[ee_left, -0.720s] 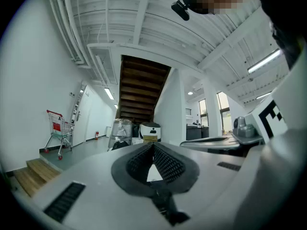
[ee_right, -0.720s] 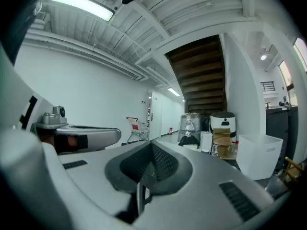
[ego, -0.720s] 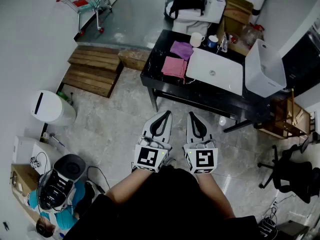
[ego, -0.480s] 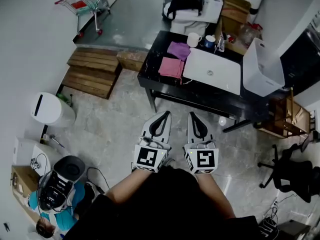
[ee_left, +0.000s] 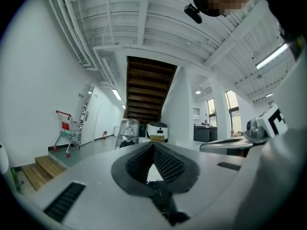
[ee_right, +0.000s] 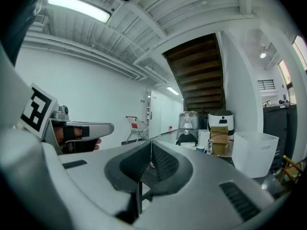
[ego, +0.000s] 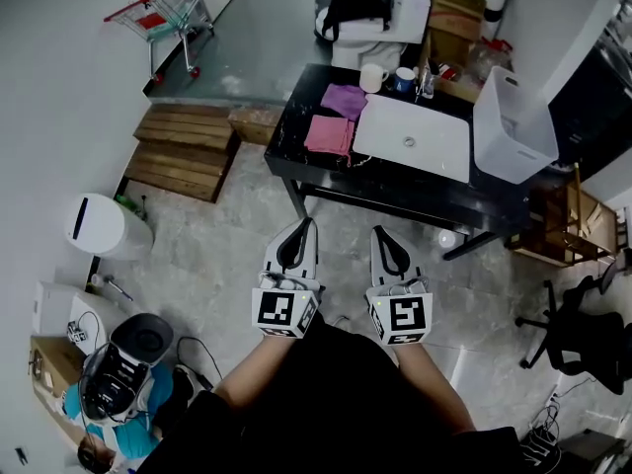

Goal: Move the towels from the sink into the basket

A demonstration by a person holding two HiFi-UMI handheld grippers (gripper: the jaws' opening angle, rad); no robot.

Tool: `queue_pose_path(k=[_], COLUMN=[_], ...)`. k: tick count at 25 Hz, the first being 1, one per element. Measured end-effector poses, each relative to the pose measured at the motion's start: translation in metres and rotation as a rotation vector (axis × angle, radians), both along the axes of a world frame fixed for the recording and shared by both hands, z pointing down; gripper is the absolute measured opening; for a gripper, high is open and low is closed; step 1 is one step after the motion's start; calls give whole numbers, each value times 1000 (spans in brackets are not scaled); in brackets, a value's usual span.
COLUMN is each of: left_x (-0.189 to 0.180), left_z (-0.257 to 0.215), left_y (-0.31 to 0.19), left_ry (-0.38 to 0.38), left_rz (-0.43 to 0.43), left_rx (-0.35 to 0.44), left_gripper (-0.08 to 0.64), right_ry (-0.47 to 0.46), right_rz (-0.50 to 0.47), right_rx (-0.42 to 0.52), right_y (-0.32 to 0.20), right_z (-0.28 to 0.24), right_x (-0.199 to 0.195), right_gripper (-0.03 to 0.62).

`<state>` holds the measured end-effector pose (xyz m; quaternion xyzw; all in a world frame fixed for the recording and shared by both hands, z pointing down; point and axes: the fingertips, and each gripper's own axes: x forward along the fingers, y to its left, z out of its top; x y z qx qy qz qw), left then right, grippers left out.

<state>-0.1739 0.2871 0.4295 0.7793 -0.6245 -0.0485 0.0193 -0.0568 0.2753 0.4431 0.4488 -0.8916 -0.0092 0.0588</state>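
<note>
Skirting the wooden steps (ego: pixel 186 148): they lie on the floor near the left end of the black table (ego: pixel 326 181), so the safer walk-up is probably straight ahead over the open floor.
Left gripper (ego: pixel 303 227): held level in front of the body, well apart from the table. Its jaws are pressed together at the tips with nothing between them, and they need spreading before any reach.
Pink towel (ego: pixel 329 134): it lies folded on the counter just left of the sink, not in the basin. The corner near the table's front edge looks the easiest to pinch; lift it clear before carrying.
Purple towel (ego: pixel 344 100): it lies just behind the pink one and near the mugs (ego: pixel 372 75). Coming in from the front should avoid knocking them.
Right gripper (ego: pixel 382 233): beside the left one, its jaws are closed on nothing.
Sink (ego: pixel 434 156): the white basin looks empty, and the carry path likely passes above it.
Basket (ego: pixel 509 131): it stands on the table's right end, just beside the sink. Its walls are tall, so a towel must rise over the rim before release.
Office chair (ego: pixel 581 336): it stands on the floor to the right, well apart from the walk-up line.
</note>
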Motion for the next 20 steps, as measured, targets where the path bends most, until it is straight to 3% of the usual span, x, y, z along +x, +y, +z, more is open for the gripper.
queue_pose_path(k=[12, 20], left_x=[7, 17], left_z=[10, 11], left_y=[-11, -50], left_ry=[-10, -36], left_rz=[33, 80], left_rx=[-26, -40], left_gripper=[14, 14], right_ry=[-26, -42], right_rz=[12, 53], right_rx=[-12, -14], right_y=[-9, -50], right_z=[9, 5], right_x=[3, 8], right_gripper=[18, 18])
